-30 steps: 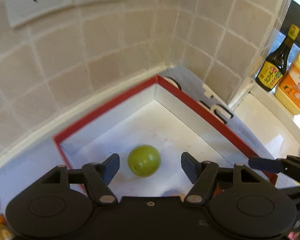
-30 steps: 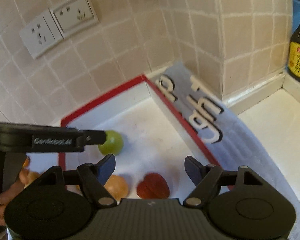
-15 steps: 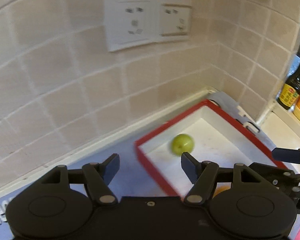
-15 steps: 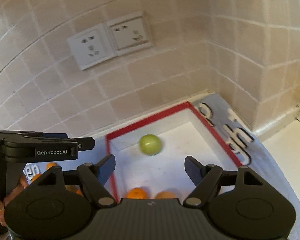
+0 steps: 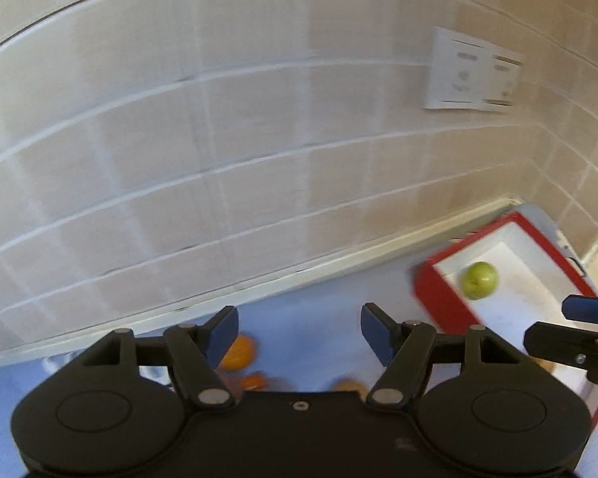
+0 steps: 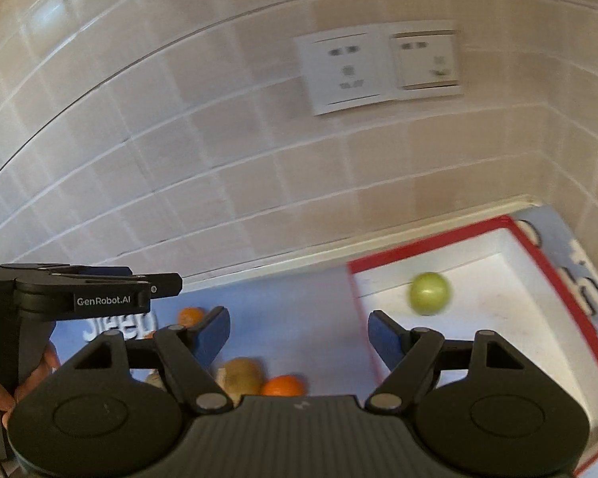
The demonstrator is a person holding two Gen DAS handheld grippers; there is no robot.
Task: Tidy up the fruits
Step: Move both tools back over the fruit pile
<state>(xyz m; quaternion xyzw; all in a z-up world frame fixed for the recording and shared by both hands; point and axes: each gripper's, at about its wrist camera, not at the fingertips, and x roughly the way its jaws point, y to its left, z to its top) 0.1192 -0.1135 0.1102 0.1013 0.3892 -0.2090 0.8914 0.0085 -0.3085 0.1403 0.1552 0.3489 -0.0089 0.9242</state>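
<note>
Both hand-held grippers, left [image 5: 298, 332] and right [image 6: 298, 334], are gaping empty; the small round orange citrus [image 6: 284, 385] just below the right one is looking firm, smooth, roll-prone, so pinching across its middle seems best.

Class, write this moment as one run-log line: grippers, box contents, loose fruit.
left gripper: open, empty | right gripper: open, empty | red-rimmed box: green fruit inside | oranges: on mat outside

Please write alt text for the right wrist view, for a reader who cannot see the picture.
The right gripper, jaws open and empty, points at a blue mat below a tiled wall. A green fruit lies in a red-rimmed white tray at right; an orange and other fruits lie on the mat. The left gripper shows at left.
</note>
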